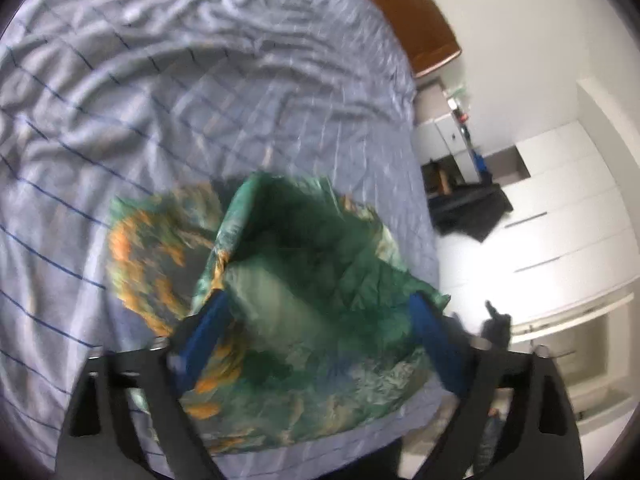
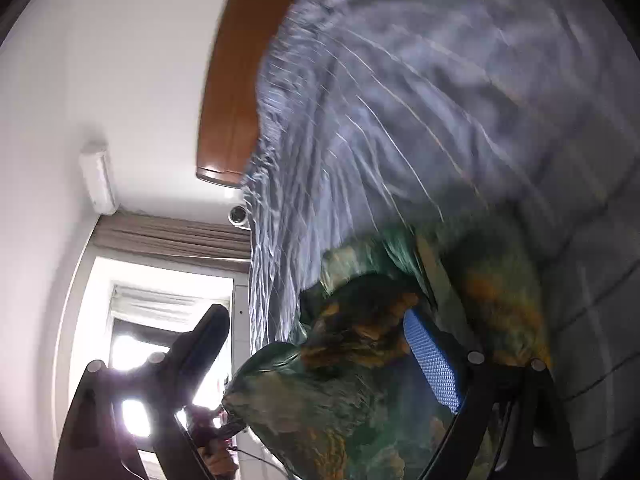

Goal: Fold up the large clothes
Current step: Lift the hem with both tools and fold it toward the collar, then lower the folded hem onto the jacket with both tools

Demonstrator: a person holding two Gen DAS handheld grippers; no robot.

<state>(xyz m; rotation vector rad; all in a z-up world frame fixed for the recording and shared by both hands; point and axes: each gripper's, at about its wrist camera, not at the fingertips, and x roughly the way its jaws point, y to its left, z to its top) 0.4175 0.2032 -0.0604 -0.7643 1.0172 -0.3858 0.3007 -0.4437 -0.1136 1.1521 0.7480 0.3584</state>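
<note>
A green garment with orange and teal print [image 1: 304,280] lies bunched on the blue-striped bed sheet [image 1: 160,100]. My left gripper [image 1: 316,308] hovers right over it, its blue-padded fingers [image 1: 208,324] wide apart with cloth between them, not clamped. In the right wrist view the same garment [image 2: 360,392] bulges up between my right gripper's [image 2: 316,320] spread fingers; the blue pad [image 2: 432,364] rests against the cloth. Both views are motion-blurred.
The bed's wooden headboard [image 1: 400,12] is at the far end. White cupboards [image 1: 560,200] and a dark cloth [image 1: 468,208] lie right of the bed. A window [image 2: 160,340], curtain and air conditioner [image 2: 98,180] show in the right wrist view.
</note>
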